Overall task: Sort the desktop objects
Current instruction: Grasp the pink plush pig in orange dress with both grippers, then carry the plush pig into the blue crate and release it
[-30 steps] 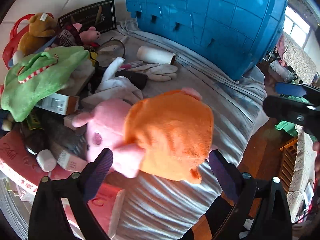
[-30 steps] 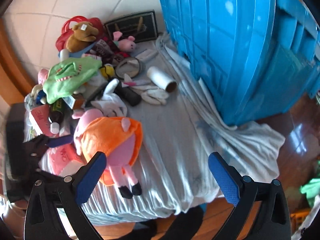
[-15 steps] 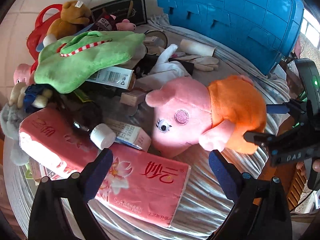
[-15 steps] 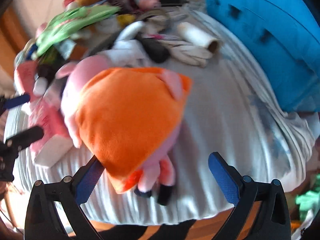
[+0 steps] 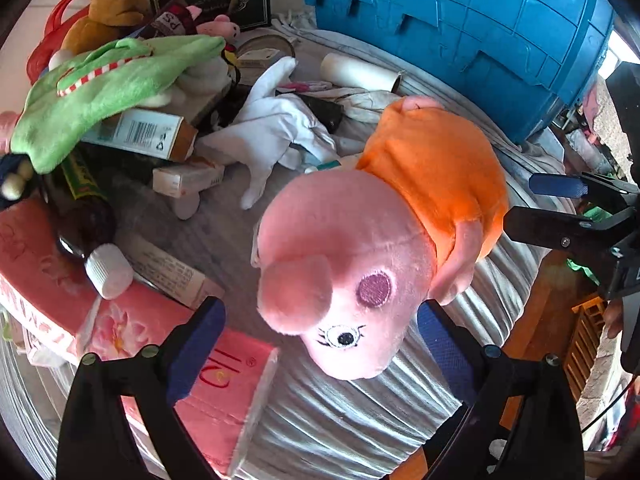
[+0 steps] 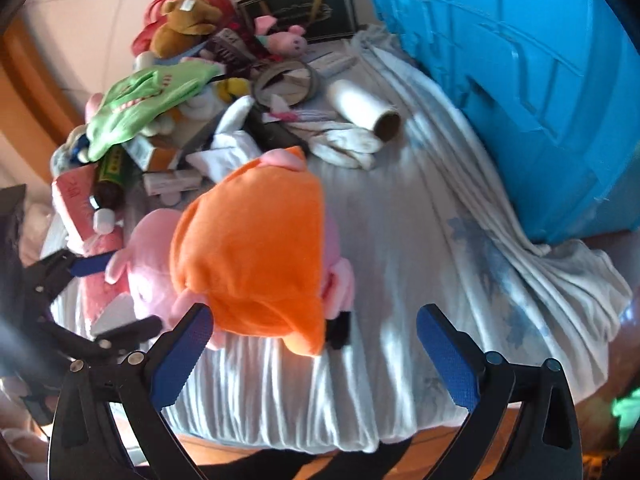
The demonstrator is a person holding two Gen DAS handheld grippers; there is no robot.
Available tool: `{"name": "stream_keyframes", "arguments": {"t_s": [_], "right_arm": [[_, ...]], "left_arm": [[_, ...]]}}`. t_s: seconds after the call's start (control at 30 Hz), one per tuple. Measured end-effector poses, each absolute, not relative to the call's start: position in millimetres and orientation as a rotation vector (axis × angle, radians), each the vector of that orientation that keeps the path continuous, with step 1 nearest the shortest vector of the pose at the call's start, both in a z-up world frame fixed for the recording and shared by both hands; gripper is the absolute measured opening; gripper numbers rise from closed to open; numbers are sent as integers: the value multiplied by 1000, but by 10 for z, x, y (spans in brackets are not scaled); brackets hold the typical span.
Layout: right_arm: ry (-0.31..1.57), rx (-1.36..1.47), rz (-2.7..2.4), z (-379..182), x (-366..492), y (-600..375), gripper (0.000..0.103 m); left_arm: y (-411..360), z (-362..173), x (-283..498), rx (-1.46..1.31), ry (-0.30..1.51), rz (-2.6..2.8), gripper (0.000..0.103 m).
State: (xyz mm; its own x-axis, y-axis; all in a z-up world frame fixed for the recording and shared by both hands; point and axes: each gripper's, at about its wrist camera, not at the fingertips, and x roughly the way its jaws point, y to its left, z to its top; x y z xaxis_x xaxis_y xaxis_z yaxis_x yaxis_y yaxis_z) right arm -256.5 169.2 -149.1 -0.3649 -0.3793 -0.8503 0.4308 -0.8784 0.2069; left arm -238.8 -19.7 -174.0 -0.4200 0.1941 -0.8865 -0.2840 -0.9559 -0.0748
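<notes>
A pink pig plush in an orange dress lies on the grey cloth, its head close to my left wrist camera. My left gripper is open, its blue pads on either side of the pig's head without pressing it. In the right wrist view the orange dress fills the middle. My right gripper is open at the pig's feet end, its left pad near the dress hem. Each gripper shows in the other's view: right gripper, left gripper.
A large blue crate stands at the back right. Left of the pig is a heap: green plush, brown bear, cartons, a white-capped bottle, a pink tissue pack, white gloves and a paper roll. The cloth hangs over the front edge.
The pig has turned so its head now faces my left gripper and lies between its fingers. My right gripper has drawn back from the dress. Both grippers stay open.
</notes>
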Motion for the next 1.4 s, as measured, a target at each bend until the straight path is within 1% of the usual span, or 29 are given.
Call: {"name": "stream_keyframes", "arguments": {"t_s": [0.1,0.33,0.4,0.43,0.47,0.57,0.6,0.63,0.77,1.07,1.17,1.3,1.4], "right_arm": [[78,1354,-2191,-1553,-2625,1603,103],[164,1332,-2033,-1732,-2878,1390,103],[156,1358,-1990,-1760,-2930,1378,103],[156,1385,-1972,-1781,-2950,1369,103],[162,1393,-1968,-1783,-2952,1362,99],[210,1355,-1982,-1686,-2890,1314,82],[230,1338,-1987,-1624,-2865,1294,80],[242,1318,-1992,-1546,-2846,1277,79],[268,1225,-2021,-1198,-2809,1235,78],[303,985,-2139,-88,-2883,1131,78],[319,905,-2181,336,-2933,1150,78],[277,791,-2241,939,-3067,1318,79],[257,732,-2293,1318,-3222,1512,79]], "left_arm": [[-99,-1808,-2382,-1500,158,2483,98],[77,-1981,-2520,-1598,92,2501,98],[113,-2008,-2545,-1606,69,2484,84],[127,-1999,-2538,-1605,68,2496,81],[144,-1975,-2517,-1594,73,2508,76],[143,-1890,-2460,-1579,70,2545,71],[127,-1852,-2446,-1571,57,2554,71],[104,-1780,-2427,-1552,42,2571,71],[46,-1420,-2378,-1437,47,2653,71],[-13,-373,-2547,-1157,59,2795,71],[20,60,-2651,-1080,101,2825,71],[202,657,-2751,-930,163,2861,71],[444,1042,-2944,-869,198,2857,71]]}}
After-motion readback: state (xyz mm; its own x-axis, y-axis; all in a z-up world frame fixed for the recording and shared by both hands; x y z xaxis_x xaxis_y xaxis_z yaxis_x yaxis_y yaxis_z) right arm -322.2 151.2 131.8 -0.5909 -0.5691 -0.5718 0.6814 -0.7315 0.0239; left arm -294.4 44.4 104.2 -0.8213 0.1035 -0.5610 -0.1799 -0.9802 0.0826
